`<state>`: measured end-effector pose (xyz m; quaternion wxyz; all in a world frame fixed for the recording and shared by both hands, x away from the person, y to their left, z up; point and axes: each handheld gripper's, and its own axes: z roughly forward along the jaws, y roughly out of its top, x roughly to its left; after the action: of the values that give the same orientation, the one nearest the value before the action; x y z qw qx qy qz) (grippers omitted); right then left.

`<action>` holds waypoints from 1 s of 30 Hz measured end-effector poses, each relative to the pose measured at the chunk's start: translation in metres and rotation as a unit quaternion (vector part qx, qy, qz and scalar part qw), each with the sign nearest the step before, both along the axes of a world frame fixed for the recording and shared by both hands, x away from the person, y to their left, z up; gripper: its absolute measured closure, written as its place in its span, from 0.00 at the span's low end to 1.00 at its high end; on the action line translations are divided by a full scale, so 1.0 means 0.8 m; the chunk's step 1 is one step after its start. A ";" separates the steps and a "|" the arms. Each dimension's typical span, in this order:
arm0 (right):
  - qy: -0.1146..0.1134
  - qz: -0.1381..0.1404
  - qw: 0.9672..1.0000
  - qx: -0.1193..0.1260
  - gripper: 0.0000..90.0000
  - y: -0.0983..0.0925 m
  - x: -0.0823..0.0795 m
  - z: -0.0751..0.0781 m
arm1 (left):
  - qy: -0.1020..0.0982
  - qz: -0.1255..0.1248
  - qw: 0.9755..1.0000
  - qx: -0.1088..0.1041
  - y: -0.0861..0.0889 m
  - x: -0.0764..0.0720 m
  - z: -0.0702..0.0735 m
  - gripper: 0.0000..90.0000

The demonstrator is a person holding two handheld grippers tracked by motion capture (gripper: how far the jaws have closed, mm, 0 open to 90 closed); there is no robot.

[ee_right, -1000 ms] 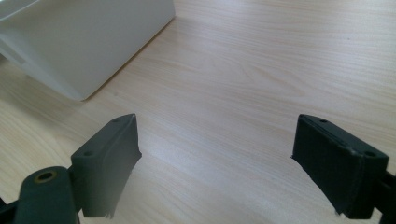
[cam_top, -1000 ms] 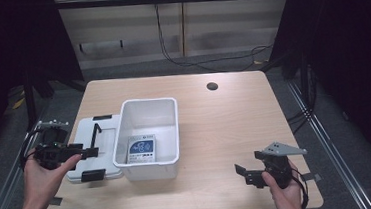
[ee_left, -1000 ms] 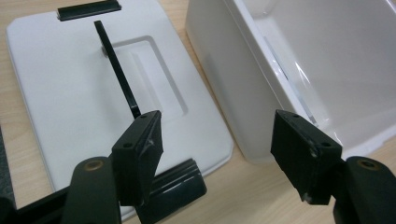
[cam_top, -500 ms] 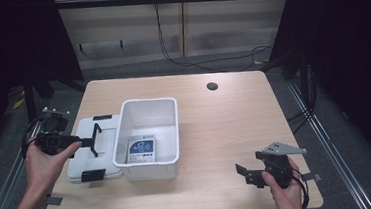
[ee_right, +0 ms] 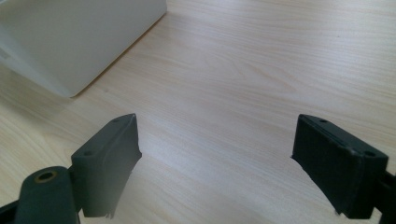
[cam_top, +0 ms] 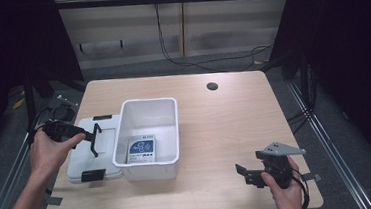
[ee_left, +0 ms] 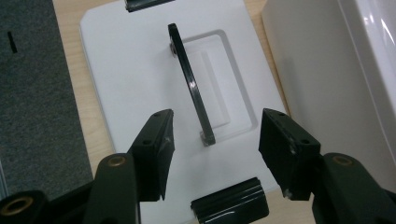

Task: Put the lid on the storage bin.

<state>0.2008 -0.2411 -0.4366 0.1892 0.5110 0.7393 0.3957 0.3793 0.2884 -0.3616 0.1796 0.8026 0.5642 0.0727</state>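
A white lid (cam_top: 107, 140) lies flat on the table to the left of a white bin (cam_top: 150, 112). Its thin black handle (ee_left: 192, 91) stands up from a recess in the middle. My left gripper (cam_top: 95, 140) hovers over the lid, open, with one jaw on each side of the handle's near end and not touching it (ee_left: 217, 126). A blue and white packet (cam_top: 142, 149) lies in the bin. My right gripper (cam_top: 244, 174) is held low over the front right of the table, open and empty (ee_right: 218, 123).
Black clips sit at the lid's near end (ee_left: 229, 205) and far end (ee_left: 144, 3). The bin's wall (ee_left: 317, 70) rises close to the right of the lid. A round hole (cam_top: 212, 86) marks the table's back. Bare wood (ee_right: 243, 70) lies ahead of the right gripper.
My left gripper has moved right and forward from the lid's left edge to over its handle. The right gripper has stayed still.
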 end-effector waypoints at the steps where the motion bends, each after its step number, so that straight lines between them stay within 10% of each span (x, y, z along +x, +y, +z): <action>1: 0.001 0.001 1.000 0.000 0.16 0.000 0.000 0.000 | 0.008 0.001 1.000 0.001 -0.001 0.002 -0.002 0.50; 10: 0.003 0.001 1.000 -0.004 0.16 0.002 0.000 0.000 | 0.024 0.048 0.999 0.011 0.001 0.025 -0.001 0.56; 30: 0.010 0.010 1.000 -0.007 0.17 0.004 0.002 -0.002 | 0.100 0.069 0.991 0.052 -0.027 0.066 -0.029 0.70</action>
<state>0.2025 -0.2381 -0.4385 0.1810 0.5062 0.7490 0.3872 0.4320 0.2664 -0.3845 0.0751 0.7734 0.6285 0.0339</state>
